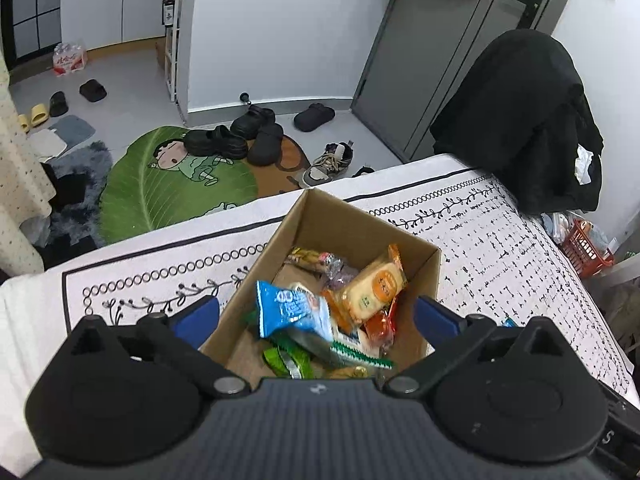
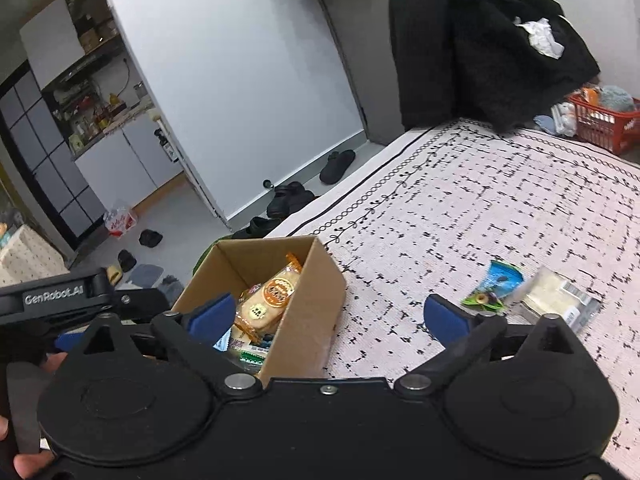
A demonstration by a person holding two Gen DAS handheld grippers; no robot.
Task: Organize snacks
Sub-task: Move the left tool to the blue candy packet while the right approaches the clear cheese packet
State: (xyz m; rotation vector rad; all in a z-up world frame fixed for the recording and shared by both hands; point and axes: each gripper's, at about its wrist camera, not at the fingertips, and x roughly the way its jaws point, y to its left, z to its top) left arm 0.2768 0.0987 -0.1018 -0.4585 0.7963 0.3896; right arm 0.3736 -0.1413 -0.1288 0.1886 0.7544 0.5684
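Now both grippers' jaws gape wide, empty, above the box (image 1: 352, 224).

Pale blue-white walls (image 1: 280, 32) above a grey floor (image 1: 132, 76), lit evenly and cool. Grey door with black lever handle (image 1: 528, 4) at right. Black garment draped over a chair back (image 1: 520, 120) beside a bed spread with a white, black-patterned cover (image 1: 500, 248). Green leaf-shaped cartoon rug (image 1: 168, 184) on the floor, strewn with black clogs (image 1: 240, 136) and a grey lace-up sneaker (image 1: 330, 162). Yellow slippers (image 1: 34, 116) and black slippers (image 1: 78, 96) farther back, near a shrink-wrapped pack of water bottles (image 1: 70, 60). White lower cabinets (image 1: 96, 4) along the far wall. Red plastic basket (image 2: 604, 120) beyond the bed's far corner.
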